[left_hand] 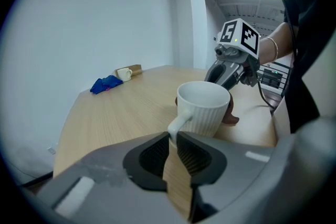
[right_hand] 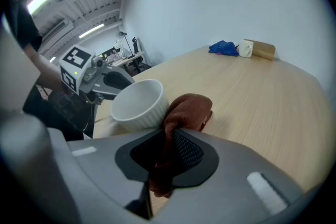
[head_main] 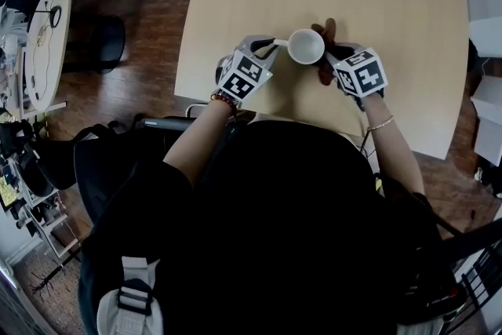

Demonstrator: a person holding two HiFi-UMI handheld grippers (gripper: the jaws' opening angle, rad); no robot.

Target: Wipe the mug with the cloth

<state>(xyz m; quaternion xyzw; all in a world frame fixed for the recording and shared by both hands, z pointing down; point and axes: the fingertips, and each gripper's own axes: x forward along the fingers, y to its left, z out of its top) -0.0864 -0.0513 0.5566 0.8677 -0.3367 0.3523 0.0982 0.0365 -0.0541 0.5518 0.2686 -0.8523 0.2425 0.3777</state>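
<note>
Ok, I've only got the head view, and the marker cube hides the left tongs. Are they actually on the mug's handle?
Observer: Yes. The left gripper view shows the left tongs closed on the handle of the white mug, which is upright.
Operator: And the right side, is the cloth really gripped?
Observer: Yes. The right tongs are shut on the brown cloth, with a bunch of it sticking out past the tips.
Operator: Where is that bunch relative to the mug?
Observer: It lies against the mug's ribbed outside, just below the rim, opposite the handle. None of it is inside the mug.
</note>
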